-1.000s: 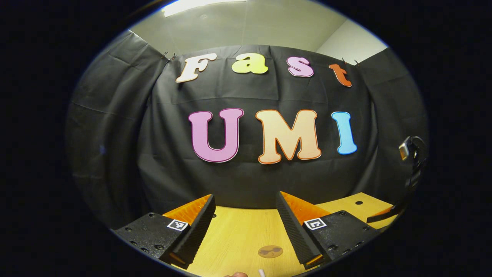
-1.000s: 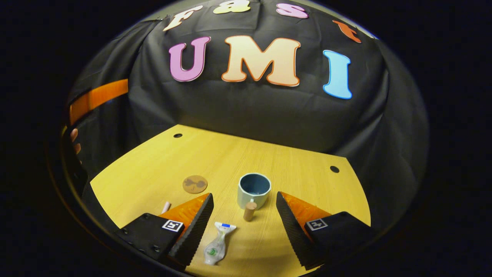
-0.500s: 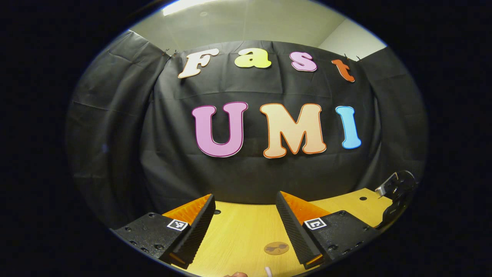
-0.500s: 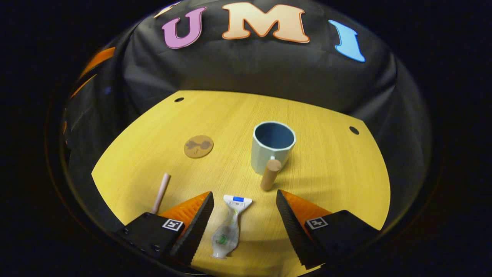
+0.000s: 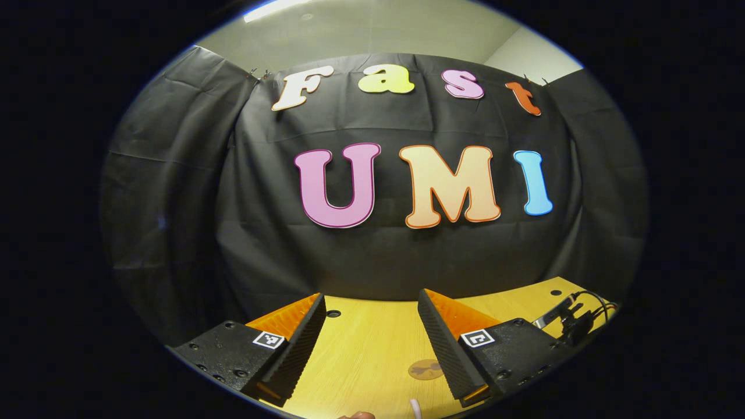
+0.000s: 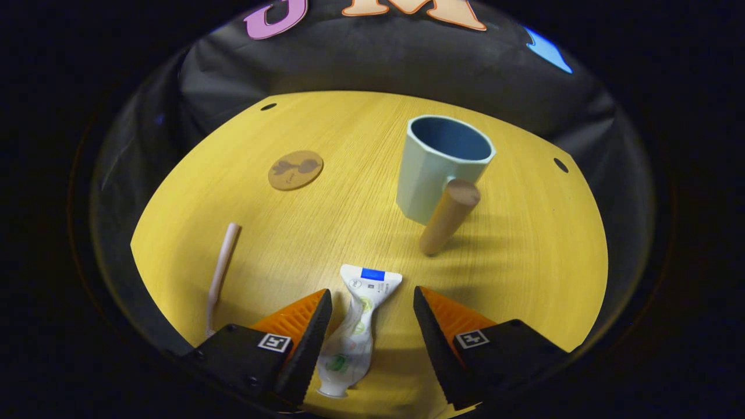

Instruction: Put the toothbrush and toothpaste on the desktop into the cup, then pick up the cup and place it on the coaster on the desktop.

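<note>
In the right gripper view a white toothpaste tube (image 6: 355,329) lies flat on the yellow desktop (image 6: 361,198), its body between the fingers of my right gripper (image 6: 369,302), which is open and apart from it. A pale pink toothbrush (image 6: 221,270) lies to the left. A light blue cup (image 6: 439,166) with a wooden handle (image 6: 448,216) stands upright farther ahead on the right. The round brown coaster (image 6: 295,170) lies at the left beyond. My left gripper (image 5: 369,308) is open and holds nothing; the coaster (image 5: 426,369) and the toothbrush tip (image 5: 415,408) show low in the left gripper view.
Black cloth walls close the desk at the back and sides. Small round holes (image 6: 269,106) mark the desk's far corners. The other gripper with a cable (image 5: 573,317) shows at the right edge of the left gripper view.
My right gripper has come down and forward, so the toothpaste now lies between its fingers and the cup looks bigger. The left gripper view has tilted slightly down; the other gripper has sunk lower in it.
</note>
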`<state>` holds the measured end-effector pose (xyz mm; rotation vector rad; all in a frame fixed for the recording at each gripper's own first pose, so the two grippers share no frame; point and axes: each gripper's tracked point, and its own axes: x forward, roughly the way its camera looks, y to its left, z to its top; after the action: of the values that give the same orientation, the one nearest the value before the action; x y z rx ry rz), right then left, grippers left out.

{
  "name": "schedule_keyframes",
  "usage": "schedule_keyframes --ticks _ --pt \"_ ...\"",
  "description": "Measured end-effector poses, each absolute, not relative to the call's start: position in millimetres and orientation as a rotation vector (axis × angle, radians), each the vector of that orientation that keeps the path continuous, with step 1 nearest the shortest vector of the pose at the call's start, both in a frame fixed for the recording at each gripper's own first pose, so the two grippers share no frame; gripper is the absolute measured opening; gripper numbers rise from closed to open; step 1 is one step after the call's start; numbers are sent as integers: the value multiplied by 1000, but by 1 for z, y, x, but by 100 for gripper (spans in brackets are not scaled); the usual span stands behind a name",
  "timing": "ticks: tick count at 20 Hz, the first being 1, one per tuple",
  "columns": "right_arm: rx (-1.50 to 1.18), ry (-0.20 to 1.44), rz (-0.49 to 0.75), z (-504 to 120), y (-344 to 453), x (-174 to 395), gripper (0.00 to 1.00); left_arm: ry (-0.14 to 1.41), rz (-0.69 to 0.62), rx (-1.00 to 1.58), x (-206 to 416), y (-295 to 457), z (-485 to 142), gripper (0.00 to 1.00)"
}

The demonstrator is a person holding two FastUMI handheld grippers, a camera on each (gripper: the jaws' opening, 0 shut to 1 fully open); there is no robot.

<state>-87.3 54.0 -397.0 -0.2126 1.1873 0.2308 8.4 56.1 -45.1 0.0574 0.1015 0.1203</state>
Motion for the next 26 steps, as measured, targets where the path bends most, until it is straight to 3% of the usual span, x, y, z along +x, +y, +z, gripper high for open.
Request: schedule_keyframes --ticks 2,3,4,5,7,26 --pt "-216 1218 255 -402 59 -95 77 113 118 55 8 56 -49 93" --pt "-214 1212 267 -405 63 -91 66 120 115 52 9 56 -52 93" --pt "-208 1219 272 -399 60 -95 61 128 111 49 9 56 -56 94" --pt "-195 1221 276 -399 61 -94 35 140 106 45 9 55 -60 94" --pt "-188 1236 287 -404 64 -96 14 173 82 21 9 51 -71 94" --pt "-183 1218 300 -403 64 -96 13 907 -24 -125 -51 4 -270 95"
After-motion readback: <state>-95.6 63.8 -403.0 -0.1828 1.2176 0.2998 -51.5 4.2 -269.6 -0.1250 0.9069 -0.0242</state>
